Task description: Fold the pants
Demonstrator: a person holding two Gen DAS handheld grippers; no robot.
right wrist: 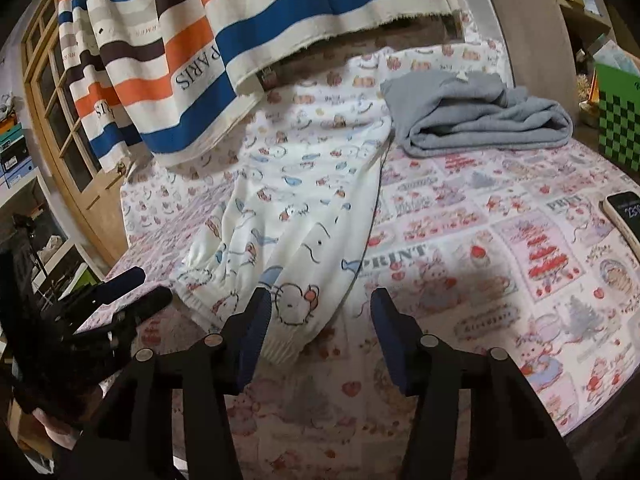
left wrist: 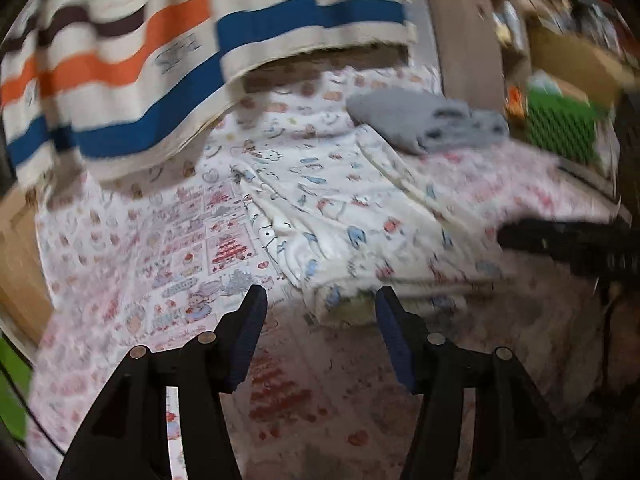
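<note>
pants (right wrist: 296, 216) lie on the printed bed cover (right wrist: 500, 264), long axis running away from both tools, cuff end just ahead of the right tool (right wrist: 320, 332), nearer than the left tool (left wrist: 320, 328); both gape, gripping nothing.

The pants (right wrist: 296, 216) are soft white printed cloth with ribbed knit cuffs, lying on a smooth printed cotton sheet (right wrist: 500, 248). The far grey garment (right wrist: 476, 120) is a matt, fleecy knit, and the striped curtain (right wrist: 224, 40) is a coarse woven fabric with a frayed lower edge. Both grippers, right gripper (right wrist: 320, 312) and left gripper (left wrist: 320, 308), are matt black plastic with dull metal pins; the left door (right wrist: 68, 128) is varnished wood.
</note>
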